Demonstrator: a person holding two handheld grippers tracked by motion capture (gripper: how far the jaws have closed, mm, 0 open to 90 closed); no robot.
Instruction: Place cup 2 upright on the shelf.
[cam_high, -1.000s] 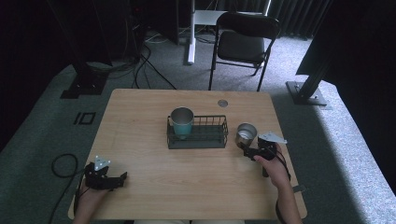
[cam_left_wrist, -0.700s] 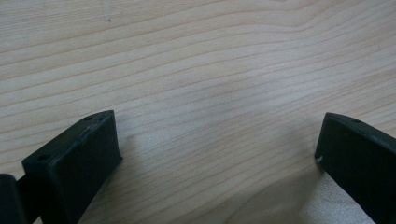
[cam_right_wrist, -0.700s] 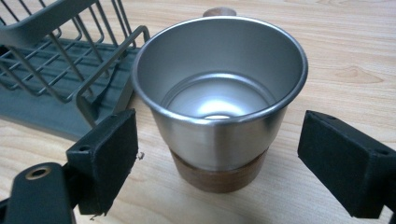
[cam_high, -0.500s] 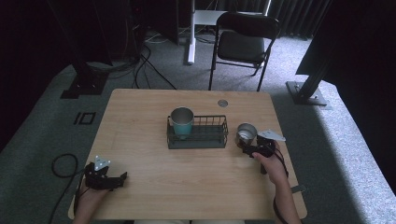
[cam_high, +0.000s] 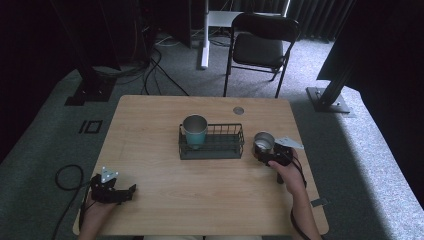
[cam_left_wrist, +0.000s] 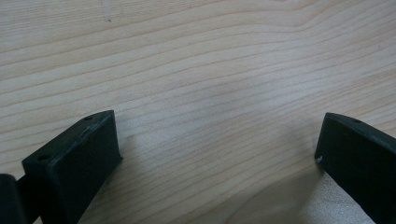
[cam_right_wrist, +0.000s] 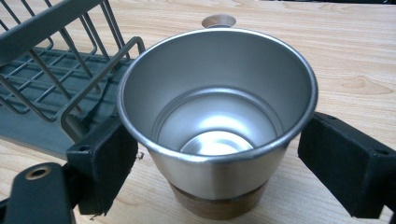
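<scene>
1. Your right gripper (cam_right_wrist: 215, 158) has its jaws spread wide on either side of the steel cup (cam_right_wrist: 217, 116), with a gap showing at the right jaw.
2. The cup stands upright on the counter (cam_high: 150, 130), just beside the wire basket (cam_high: 212, 145).
3. Your left gripper (cam_left_wrist: 215, 149) rests wide and empty near the counter's front left corner.

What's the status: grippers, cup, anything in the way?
Right gripper open, jaws either side of the steel cup, left jaw close, right one apart. Left gripper open, idle over bare table. Cup upright beside the wire basket, which crowds the left jaw.
</scene>
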